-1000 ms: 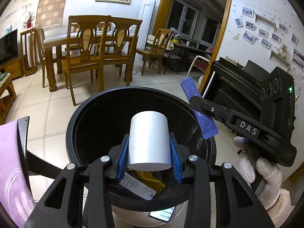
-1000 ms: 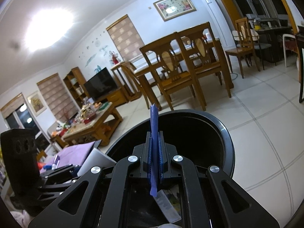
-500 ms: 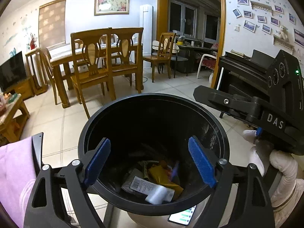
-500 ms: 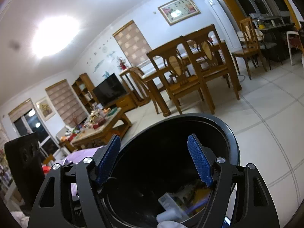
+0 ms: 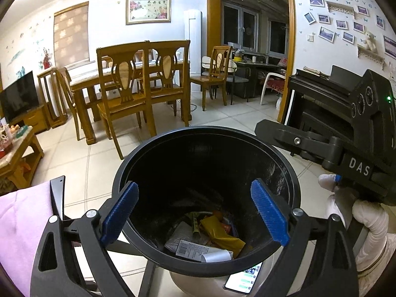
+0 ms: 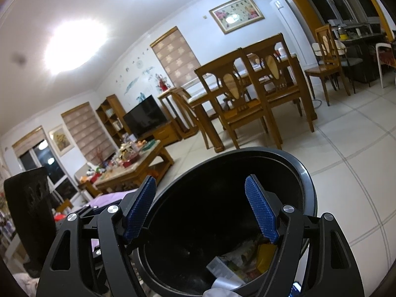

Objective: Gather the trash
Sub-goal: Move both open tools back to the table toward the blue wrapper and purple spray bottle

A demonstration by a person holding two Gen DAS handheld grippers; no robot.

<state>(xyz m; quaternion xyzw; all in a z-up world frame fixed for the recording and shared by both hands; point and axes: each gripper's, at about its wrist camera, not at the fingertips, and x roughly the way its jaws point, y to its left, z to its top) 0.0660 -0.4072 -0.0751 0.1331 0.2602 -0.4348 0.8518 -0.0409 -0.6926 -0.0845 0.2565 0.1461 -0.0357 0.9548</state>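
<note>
Trash [image 5: 208, 237], a loose heap of crumpled paper, a barcoded slip, a yellow wrapper and a white paper cup, lies at the bottom of the round black plastic bin [image 5: 205, 133]. It looks light, soft and crushable, best pinched at a free edge or across the cup wall. A second ago the left tool [image 5: 195, 212] clamped that cup and the right tool [image 6: 210, 210] pinched a blue strip; both have just been opening and now gape empty above the bin.

Cup [image 5: 215, 256] and wrapper dropped into bin [image 5: 284, 173].
</note>
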